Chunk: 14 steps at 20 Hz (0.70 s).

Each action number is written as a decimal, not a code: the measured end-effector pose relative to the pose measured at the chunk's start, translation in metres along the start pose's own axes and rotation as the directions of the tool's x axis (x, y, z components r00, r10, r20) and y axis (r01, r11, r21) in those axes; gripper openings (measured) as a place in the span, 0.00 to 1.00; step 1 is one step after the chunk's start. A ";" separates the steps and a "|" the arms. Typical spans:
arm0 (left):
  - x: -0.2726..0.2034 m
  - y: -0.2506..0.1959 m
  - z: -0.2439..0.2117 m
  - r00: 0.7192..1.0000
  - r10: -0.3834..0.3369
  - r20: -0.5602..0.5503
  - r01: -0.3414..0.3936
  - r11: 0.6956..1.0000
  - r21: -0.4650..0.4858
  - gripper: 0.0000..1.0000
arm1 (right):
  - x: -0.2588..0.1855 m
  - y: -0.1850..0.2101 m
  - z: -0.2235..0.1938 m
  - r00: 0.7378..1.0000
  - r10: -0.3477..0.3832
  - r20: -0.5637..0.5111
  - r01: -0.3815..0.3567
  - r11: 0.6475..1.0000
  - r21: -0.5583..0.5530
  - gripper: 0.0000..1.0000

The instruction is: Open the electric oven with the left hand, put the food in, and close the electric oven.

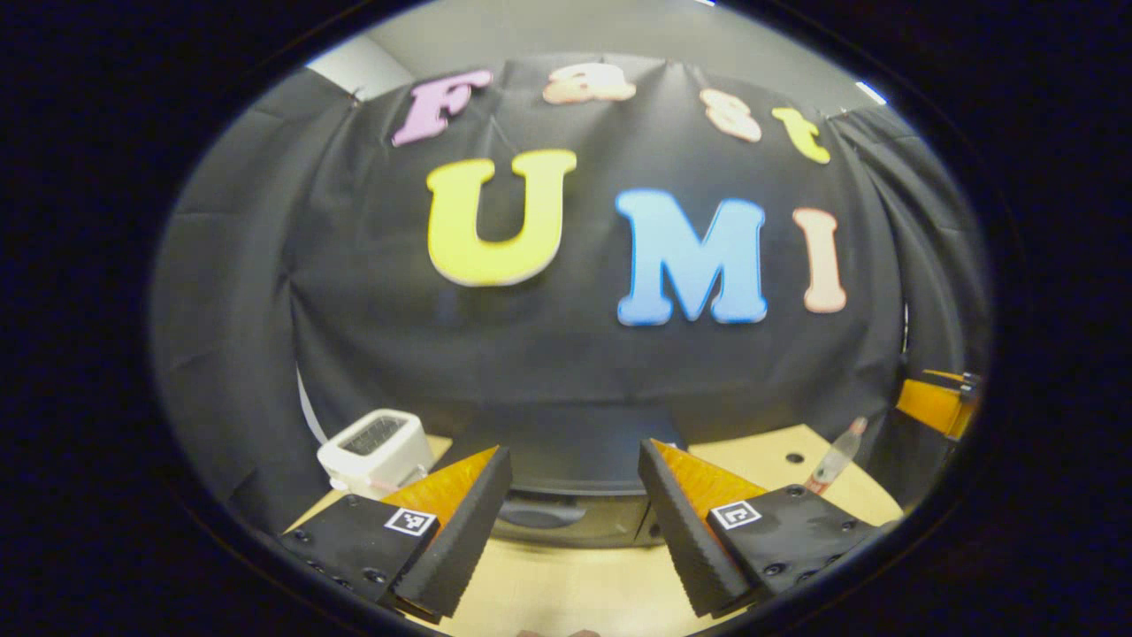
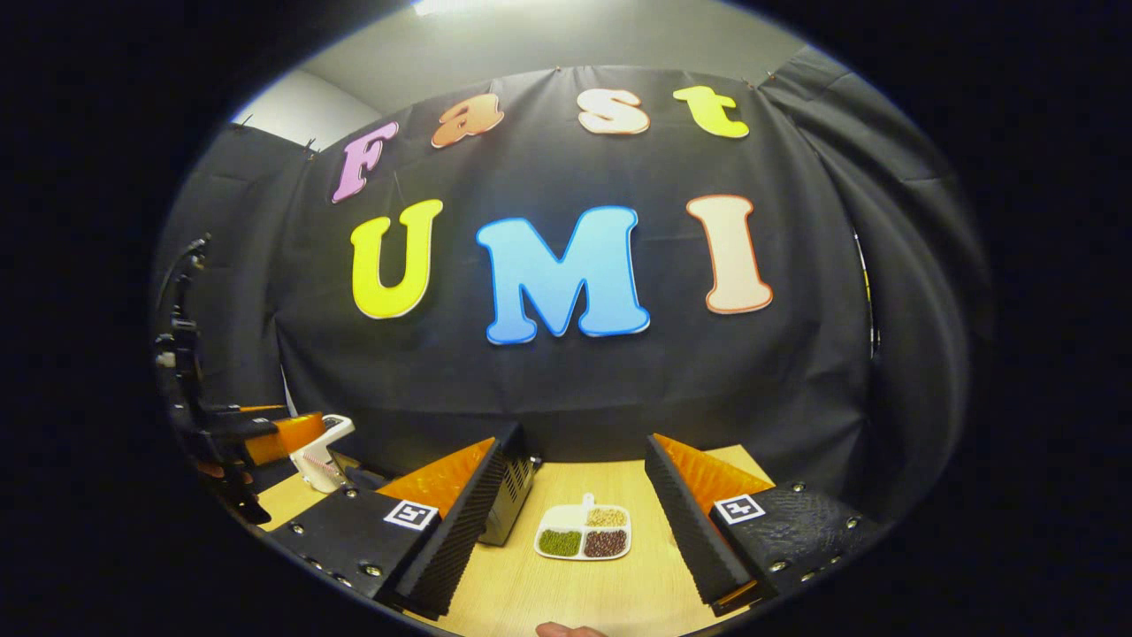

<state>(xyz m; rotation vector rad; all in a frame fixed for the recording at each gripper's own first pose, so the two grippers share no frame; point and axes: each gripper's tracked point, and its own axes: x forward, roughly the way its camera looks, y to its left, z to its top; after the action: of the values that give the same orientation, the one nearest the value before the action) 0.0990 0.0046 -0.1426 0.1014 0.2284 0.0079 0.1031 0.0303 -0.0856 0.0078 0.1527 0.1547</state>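
Wooden table [image 2: 566,602] set before the black cloth wall. On it, from largest to smallest: the electric oven [image 1: 566,518], a dark box directly ahead of the left gripper [image 1: 575,522], its door apparently shut; a white appliance [image 1: 376,449] with a grilled top, left of the oven; the food tray [image 2: 584,531], a white divided dish with three fillings, lying flat on the table between the fingers of the right gripper [image 2: 575,522] but beyond their tips, just right of the oven's side; a small bottle [image 1: 836,458] with a reddish base, far right in the left gripper view.

Both grippers stand with jaws wide apart, holding nothing and touching nothing. In the right gripper view the left gripper appears at the far left edge, beside the white appliance.

Judged stage: the start, with the door not yet opened and the food untouched.

Risks: the oven handle is not clearly visible, so the left gripper may close on the door face and slip; a light oven may slide on the table when the door is pulled; the shallow tray may tilt and spill its loose fillings if it is gripped by one rim.

Obscured: the oven's lower front and controls lie behind the left fingers; its right side is partly hidden by the right gripper's finger; the tray's fillings cannot be identified.
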 end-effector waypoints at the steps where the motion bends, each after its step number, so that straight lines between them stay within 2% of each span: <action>1: -0.017 -0.010 0.027 0.998 -0.011 0.057 0.012 1.000 -0.004 1.00 | -0.008 0.000 0.019 0.999 -0.001 0.040 0.001 1.000 0.005 0.98; 3: -0.043 -0.028 0.069 0.990 -0.061 0.130 0.062 0.998 -0.006 1.00 | -0.026 -0.001 0.045 0.996 -0.012 0.093 0.010 1.000 0.020 0.98; 5: -0.062 -0.032 0.095 0.983 -0.082 0.163 0.087 0.996 -0.024 1.00 | -0.040 -0.007 0.060 0.991 -0.053 0.121 0.053 0.999 0.002 0.98; 10: -0.077 -0.037 0.109 0.973 -0.142 0.179 0.154 0.987 -0.052 0.97 | -0.070 -0.002 0.073 0.988 -0.079 0.134 0.081 0.997 -0.013 0.98; 13: -0.078 -0.053 0.108 0.967 -0.182 0.179 0.195 0.979 -0.058 1.00 | -0.078 -0.009 0.073 0.987 -0.094 0.130 0.098 0.995 -0.030 0.98; 14: -0.078 -0.059 0.109 0.964 -0.193 0.182 0.207 0.977 -0.059 0.97 | -0.079 -0.013 0.073 0.987 -0.098 0.128 0.103 0.994 -0.032 0.98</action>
<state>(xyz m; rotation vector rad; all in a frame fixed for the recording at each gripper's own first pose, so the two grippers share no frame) 0.0479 -0.0666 -0.0259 0.0011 0.0611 -0.1928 0.0393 0.0060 -0.0015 -0.0288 0.0232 0.0563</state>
